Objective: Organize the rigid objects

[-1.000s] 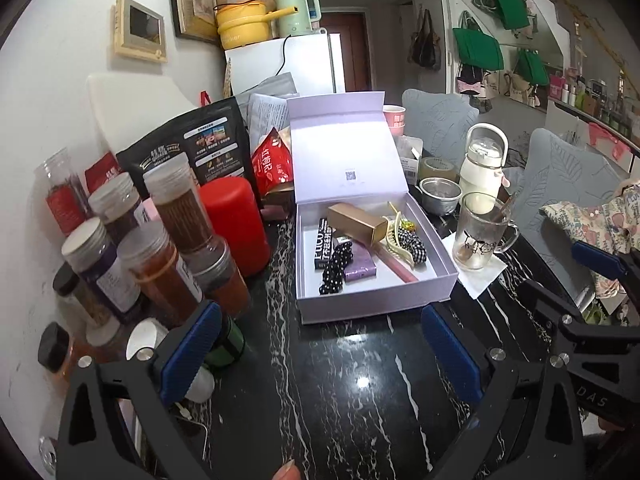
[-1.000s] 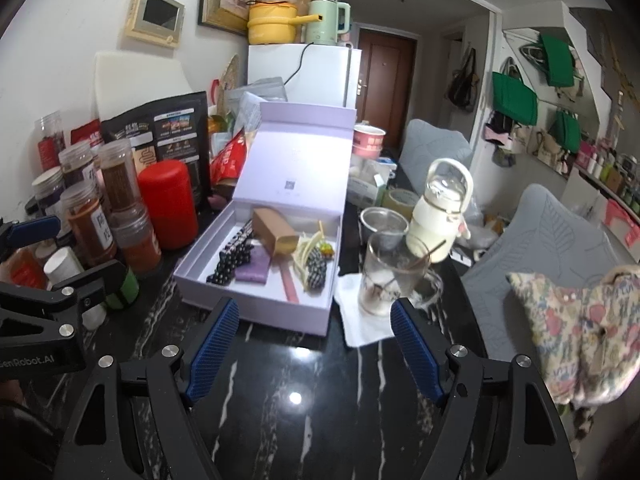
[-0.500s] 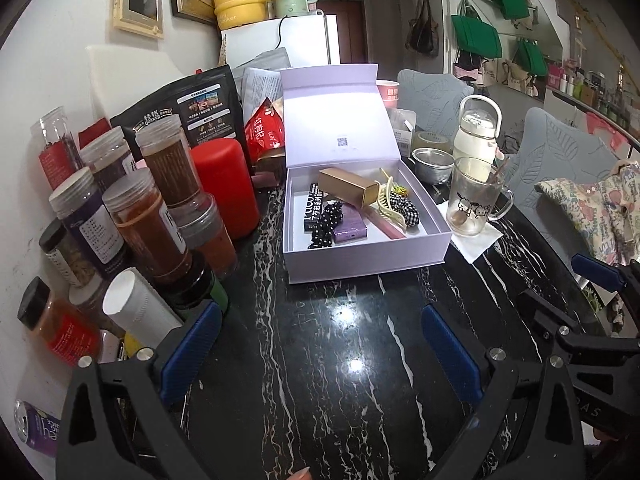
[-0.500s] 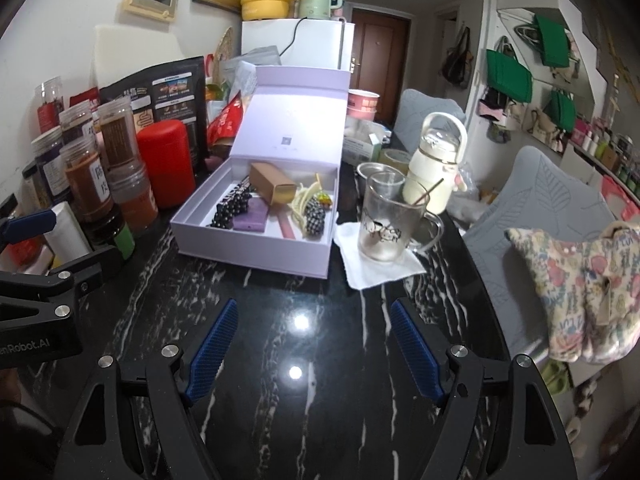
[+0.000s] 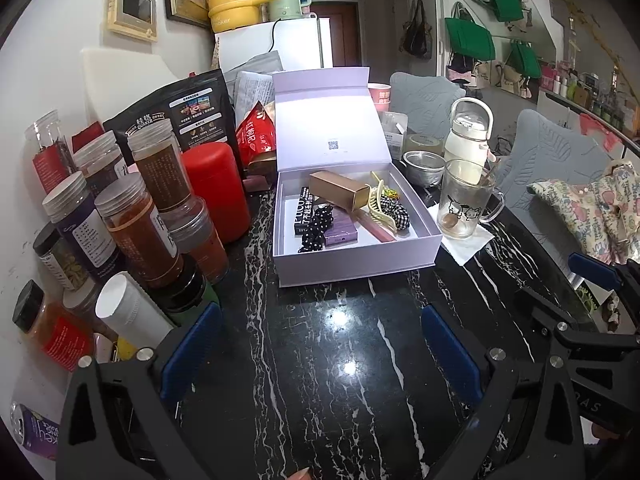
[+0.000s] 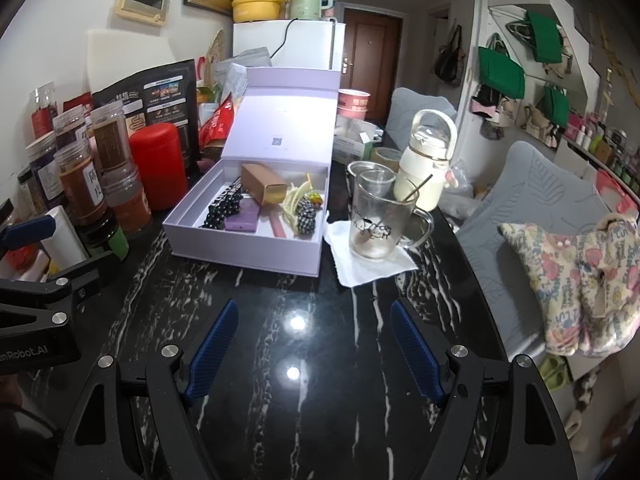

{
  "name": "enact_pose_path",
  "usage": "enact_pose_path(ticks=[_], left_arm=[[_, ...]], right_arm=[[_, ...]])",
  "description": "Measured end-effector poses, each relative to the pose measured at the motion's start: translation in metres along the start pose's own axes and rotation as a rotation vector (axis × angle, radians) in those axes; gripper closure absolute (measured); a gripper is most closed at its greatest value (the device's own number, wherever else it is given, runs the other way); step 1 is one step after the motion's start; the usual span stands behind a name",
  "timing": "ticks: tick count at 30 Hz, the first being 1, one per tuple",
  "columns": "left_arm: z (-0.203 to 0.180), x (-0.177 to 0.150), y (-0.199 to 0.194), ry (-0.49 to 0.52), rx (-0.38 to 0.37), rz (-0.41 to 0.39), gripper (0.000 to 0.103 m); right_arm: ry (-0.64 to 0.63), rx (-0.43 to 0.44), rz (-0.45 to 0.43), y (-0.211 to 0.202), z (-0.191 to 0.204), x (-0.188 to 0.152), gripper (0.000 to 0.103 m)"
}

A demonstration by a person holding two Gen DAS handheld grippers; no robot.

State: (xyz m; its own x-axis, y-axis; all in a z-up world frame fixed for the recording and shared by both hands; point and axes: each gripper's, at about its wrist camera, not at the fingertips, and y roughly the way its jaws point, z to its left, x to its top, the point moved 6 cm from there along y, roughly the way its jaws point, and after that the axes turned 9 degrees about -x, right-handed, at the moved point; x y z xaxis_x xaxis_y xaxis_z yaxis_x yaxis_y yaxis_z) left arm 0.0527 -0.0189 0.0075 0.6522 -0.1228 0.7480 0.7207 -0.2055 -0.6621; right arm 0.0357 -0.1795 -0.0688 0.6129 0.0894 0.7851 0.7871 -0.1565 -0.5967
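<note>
Two hand-held grippers hover over a black marble-veined desk [image 5: 328,360], both pointing toward an open lilac gift box [image 5: 352,256] that sits near the middle of the desk with its lid [image 5: 328,120] standing upright behind it. The left gripper [image 5: 320,344] has its blue-padded jaws spread wide with nothing between them but bare desk; the right gripper [image 6: 316,344] likewise holds its jaws apart and empty, well short of the box.

Inside the box lie a gold carton [image 5: 338,190] resting at a tilt across the far end, a black-and-white dotted scrunchie [image 5: 316,226], a small purple box [image 5: 340,234], a pink stick [image 5: 378,229], a cream hair claw [image 5: 380,210] and a checked scrunchie [image 5: 394,210].

To the left of the box stand a red canister [image 5: 216,196] and a crowd of clear spice jars [image 5: 136,228], packed close together against the wall. To its right, a glass mug [image 6: 374,220] with a cartoon print stands on a white napkin [image 6: 372,264], just beside the box, with a cream bottle [image 6: 426,160] behind it. A floral cloth [image 6: 580,276] hangs over a grey chair [image 6: 532,216] at the right.
</note>
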Motion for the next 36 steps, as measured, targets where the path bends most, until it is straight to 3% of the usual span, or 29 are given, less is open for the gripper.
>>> enact_pose_path(ticks=[36], left_arm=[[-0.0048, -0.0042, 0.0088, 0.014, -0.002, 0.031, 0.001]], right_arm=[[-0.004, -0.011, 0.009, 0.0032, -0.0012, -0.0042, 0.024]])
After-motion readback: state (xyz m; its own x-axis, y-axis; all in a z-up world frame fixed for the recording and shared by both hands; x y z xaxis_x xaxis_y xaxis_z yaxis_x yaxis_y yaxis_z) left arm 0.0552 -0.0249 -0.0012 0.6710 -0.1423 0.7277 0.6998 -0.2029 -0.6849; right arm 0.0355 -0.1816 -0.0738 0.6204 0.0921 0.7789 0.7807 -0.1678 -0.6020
